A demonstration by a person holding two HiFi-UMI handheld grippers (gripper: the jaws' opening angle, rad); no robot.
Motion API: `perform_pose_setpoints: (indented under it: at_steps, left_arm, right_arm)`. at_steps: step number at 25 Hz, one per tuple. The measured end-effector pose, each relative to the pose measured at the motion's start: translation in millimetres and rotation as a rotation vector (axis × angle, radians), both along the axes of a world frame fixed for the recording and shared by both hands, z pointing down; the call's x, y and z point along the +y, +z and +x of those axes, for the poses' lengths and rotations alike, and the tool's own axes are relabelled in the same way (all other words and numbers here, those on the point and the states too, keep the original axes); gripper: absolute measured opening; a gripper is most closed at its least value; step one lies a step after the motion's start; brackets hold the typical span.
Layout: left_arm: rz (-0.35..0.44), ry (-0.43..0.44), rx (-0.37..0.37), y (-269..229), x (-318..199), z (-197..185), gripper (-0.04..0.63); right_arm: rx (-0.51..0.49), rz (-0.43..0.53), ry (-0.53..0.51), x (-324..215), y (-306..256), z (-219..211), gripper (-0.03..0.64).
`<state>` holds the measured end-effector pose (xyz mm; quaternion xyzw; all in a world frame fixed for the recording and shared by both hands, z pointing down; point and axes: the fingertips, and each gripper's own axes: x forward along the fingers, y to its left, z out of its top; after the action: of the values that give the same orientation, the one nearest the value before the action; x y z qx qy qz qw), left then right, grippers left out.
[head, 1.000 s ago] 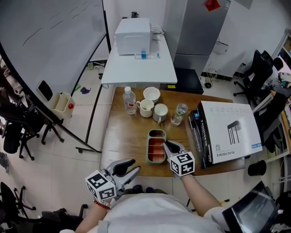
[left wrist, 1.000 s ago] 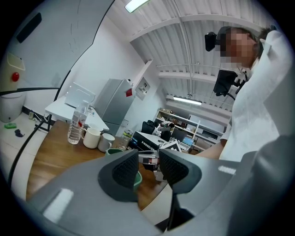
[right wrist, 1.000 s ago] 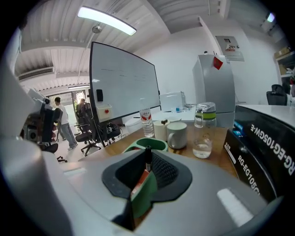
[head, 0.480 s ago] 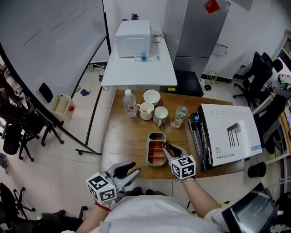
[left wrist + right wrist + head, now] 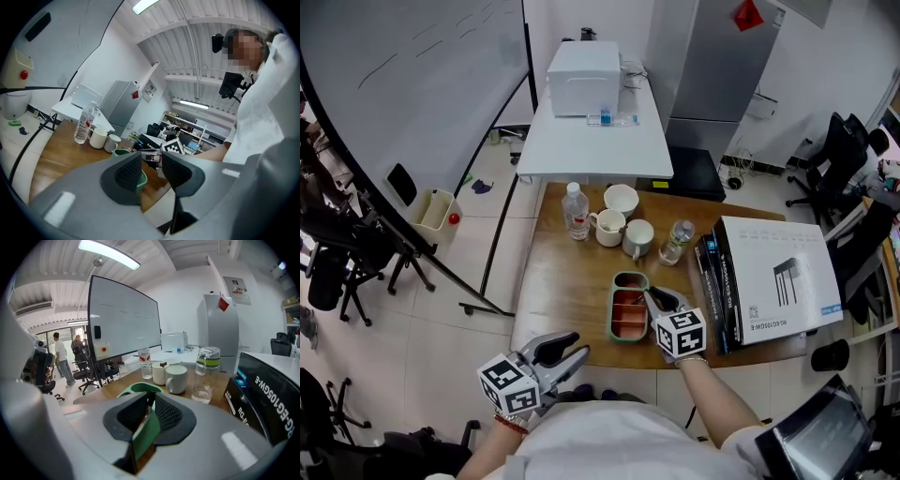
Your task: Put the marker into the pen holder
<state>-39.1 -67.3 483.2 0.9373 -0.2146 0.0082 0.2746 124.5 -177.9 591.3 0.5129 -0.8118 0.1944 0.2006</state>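
The pen holder [image 5: 614, 317] is a long green tray with reddish compartments, lying near the wooden table's front edge. My right gripper [image 5: 654, 297] hovers over its right side. In the right gripper view, the right gripper [image 5: 149, 411] has a thin dark marker [image 5: 149, 398] standing between its pads, with the green pen holder [image 5: 138, 388] just beyond. Its jaws have just been closing and now press on the marker. My left gripper [image 5: 572, 349] waits off the table's front left corner. In the left gripper view, the left gripper [image 5: 152, 171] is open with nothing in its gap.
Behind the pen holder stand a water bottle [image 5: 576, 210], two mugs [image 5: 608, 228], a bowl [image 5: 622, 199] and a glass jar [image 5: 675, 240]. Flat boxes [image 5: 773, 277] fill the table's right side. A white table [image 5: 595, 141] stands beyond, with a whiteboard on the left.
The right gripper's jaws stood wider half a second ago and have since narrowed over the pen holder. The left gripper has stayed put.
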Motion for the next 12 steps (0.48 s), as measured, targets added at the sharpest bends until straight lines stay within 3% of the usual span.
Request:
perform_pose_setpoints:
  at_steps: [12]
  left_arm:
    - [-0.013,0.029,-0.008,-1,9,7,0.126]
  right_arm:
    - [-0.092,0.163,0.02,10,-82,-4,0.031]
